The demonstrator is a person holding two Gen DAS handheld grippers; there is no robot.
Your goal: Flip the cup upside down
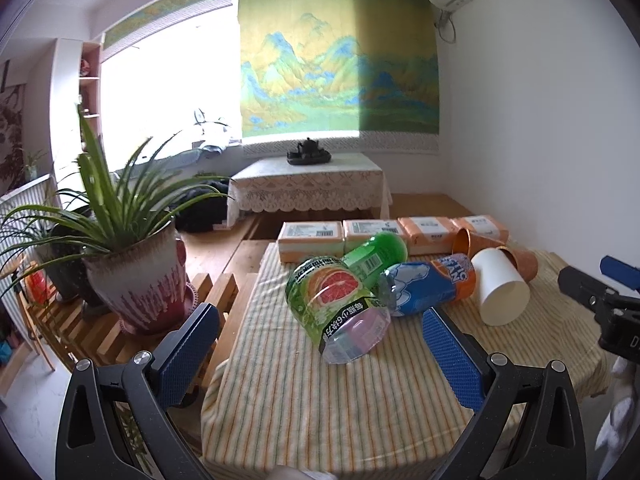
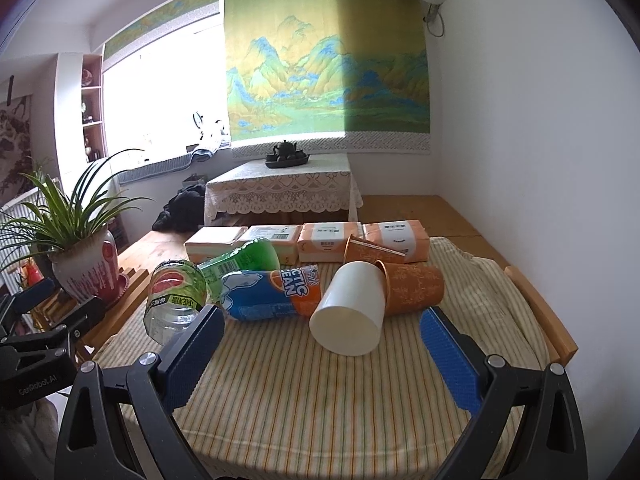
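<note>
Both claws, left gripper [image 1: 320,354] and right gripper [image 2: 322,350], gape apart over the striped cloth [image 2: 320,400]. One white cup [image 2: 347,312], two orange cups [image 2: 414,288], three bottles [image 2: 264,294] lie toppled. Four tissue packs [image 2: 328,242] line behind.

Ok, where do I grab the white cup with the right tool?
Grip the white cup across its side wall, coming from the near side. It lies on its side, closed base toward the right tool, mouth against the orange cup, so its rim is blocked.
</note>
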